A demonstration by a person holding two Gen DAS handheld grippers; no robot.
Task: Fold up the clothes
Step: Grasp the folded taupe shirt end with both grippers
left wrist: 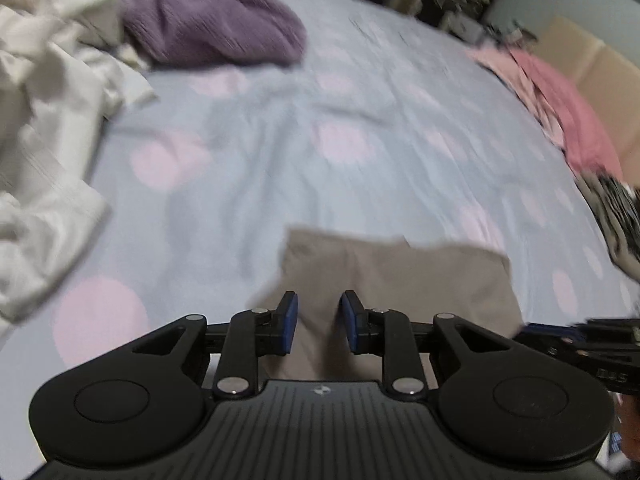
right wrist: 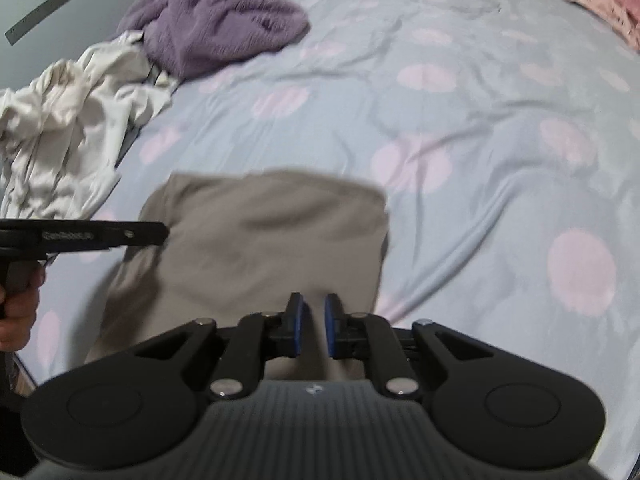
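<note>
A folded taupe garment (right wrist: pixel 260 236) lies on the bed near the front edge; it also shows in the left wrist view (left wrist: pixel 400 276). My left gripper (left wrist: pixel 318 322) hovers over its near left part with its blue pads apart and nothing between them. My right gripper (right wrist: pixel 314 326) hovers over its near right part, pads slightly apart and empty. The left gripper (right wrist: pixel 158 234) reaches in from the left in the right wrist view. The right gripper's body shows at the right edge of the left wrist view (left wrist: pixel 592 344).
The bed has a pale blue sheet with pink dots (right wrist: pixel 460 128). A purple fleece garment (right wrist: pixel 224 20) and crumpled white clothes (right wrist: pixel 64 120) lie at the far left. Pink clothes (left wrist: pixel 560 108) and a dark patterned item (left wrist: pixel 616 216) lie along the right edge.
</note>
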